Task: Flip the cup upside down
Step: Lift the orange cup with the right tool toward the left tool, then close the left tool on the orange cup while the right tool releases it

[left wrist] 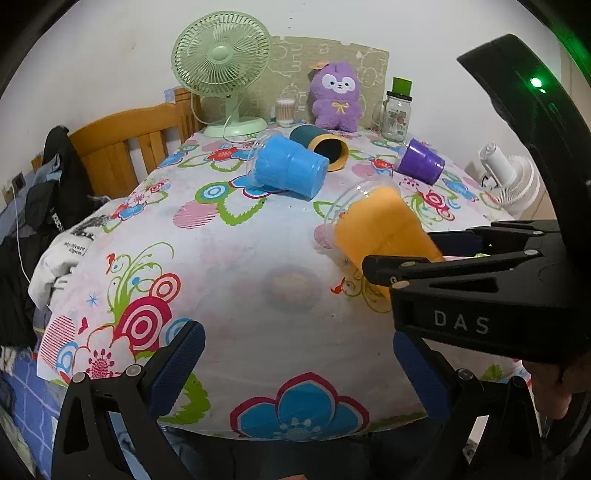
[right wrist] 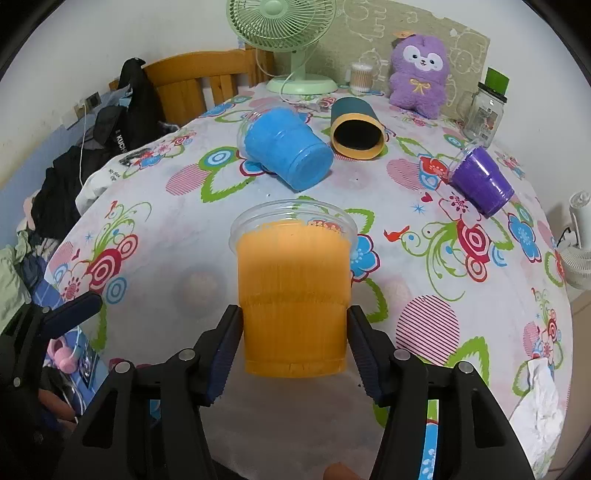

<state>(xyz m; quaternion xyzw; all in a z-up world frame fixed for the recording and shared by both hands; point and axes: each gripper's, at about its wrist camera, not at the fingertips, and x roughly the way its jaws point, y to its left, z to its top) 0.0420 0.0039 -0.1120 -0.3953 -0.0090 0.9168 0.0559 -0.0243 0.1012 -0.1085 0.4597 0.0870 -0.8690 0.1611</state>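
An orange cup (right wrist: 293, 295) with a clear plastic rim is held in my right gripper (right wrist: 293, 350), which is shut on its lower body, mouth pointing away from the camera. In the left wrist view the same orange cup (left wrist: 376, 229) hangs tilted above the table, mouth to the upper left, with the right gripper (left wrist: 402, 254) clamped on it. My left gripper (left wrist: 299, 358) is open and empty near the table's front edge. A blue cup (right wrist: 286, 146), a purple cup (right wrist: 480, 181) and a teal-and-yellow cup (right wrist: 356, 129) lie on their sides further back.
The table wears a floral cloth (right wrist: 424, 295). At the back stand a green fan (right wrist: 288, 33), a purple plush toy (right wrist: 419, 70), a glass jar (right wrist: 482, 110) and a cotton swab tub (right wrist: 360, 77). A wooden bed frame (right wrist: 192, 88) with clothes lies left; a white fan (left wrist: 509, 181) stands right.
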